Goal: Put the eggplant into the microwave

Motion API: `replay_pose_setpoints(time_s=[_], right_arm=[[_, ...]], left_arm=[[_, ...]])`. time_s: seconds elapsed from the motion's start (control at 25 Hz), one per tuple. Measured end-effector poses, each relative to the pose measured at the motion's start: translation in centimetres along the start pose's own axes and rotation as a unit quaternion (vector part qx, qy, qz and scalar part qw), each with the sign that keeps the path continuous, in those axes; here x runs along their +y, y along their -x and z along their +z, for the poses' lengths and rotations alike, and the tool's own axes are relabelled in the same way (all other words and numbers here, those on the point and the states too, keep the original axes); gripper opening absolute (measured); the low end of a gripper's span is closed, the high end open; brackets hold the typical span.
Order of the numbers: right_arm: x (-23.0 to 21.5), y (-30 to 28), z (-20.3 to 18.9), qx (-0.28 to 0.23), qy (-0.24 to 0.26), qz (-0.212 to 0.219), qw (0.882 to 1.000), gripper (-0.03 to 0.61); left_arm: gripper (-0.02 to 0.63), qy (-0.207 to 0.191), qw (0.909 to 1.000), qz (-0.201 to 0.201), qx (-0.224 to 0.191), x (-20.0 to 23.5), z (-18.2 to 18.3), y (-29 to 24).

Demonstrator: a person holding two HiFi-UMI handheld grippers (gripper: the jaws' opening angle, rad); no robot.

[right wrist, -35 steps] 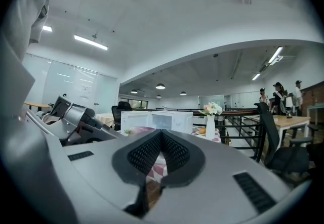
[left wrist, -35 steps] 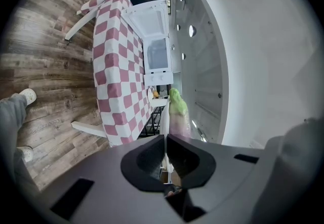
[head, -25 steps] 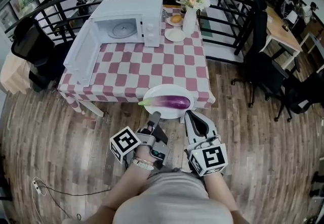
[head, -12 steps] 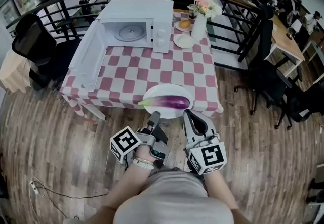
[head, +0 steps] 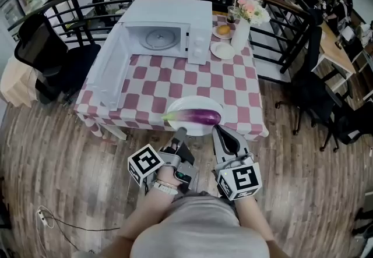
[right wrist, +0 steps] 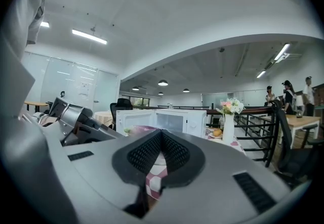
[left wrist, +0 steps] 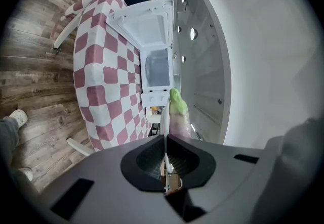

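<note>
Down at the bottom centre of the head view, both tools hang just short of the table's near edge. The left gripper (head: 180,132) is clenched tight on nothing, and the right gripper (head: 217,130) is likewise closed and empty. Right in front of them the eggplant (head: 195,116) lies crosswise on a white plate (head: 189,102) at the near edge of the checked table (head: 175,79), untouched, green stem toward the left. Up at the far end, the microwave (head: 169,18) stands with its door (head: 111,70) swung wide to the left, so the way in looks ready and the pick-up is the step in hand, I'd say. Both sets of jaws would have to part first. The left gripper view, rolled on its side, shows the stem end poking past its closed jaws with the microwave cavity beyond. The right gripper view, level, adds what the head camera flattens: the vase (right wrist: 229,128) of flowers standing tall right of the microwave, and just a sliver of purple behind its jaws.
</note>
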State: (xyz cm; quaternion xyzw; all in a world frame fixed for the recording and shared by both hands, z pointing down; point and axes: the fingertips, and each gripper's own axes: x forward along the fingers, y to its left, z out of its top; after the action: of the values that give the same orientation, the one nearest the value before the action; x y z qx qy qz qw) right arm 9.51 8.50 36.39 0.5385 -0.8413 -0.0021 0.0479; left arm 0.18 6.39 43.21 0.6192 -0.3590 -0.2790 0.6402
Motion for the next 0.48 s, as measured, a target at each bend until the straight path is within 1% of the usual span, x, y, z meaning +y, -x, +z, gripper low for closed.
replay_pose_setpoints(time_s=[0.48], right_arm=[[2.8, -6.4, 0.9, -0.004, -0.006, 0.008, 1.0, 0.025]], left_arm=[[0.017, 0.003, 0.9999, 0.002, -0.009, 0.4, 7.1, 0.0]])
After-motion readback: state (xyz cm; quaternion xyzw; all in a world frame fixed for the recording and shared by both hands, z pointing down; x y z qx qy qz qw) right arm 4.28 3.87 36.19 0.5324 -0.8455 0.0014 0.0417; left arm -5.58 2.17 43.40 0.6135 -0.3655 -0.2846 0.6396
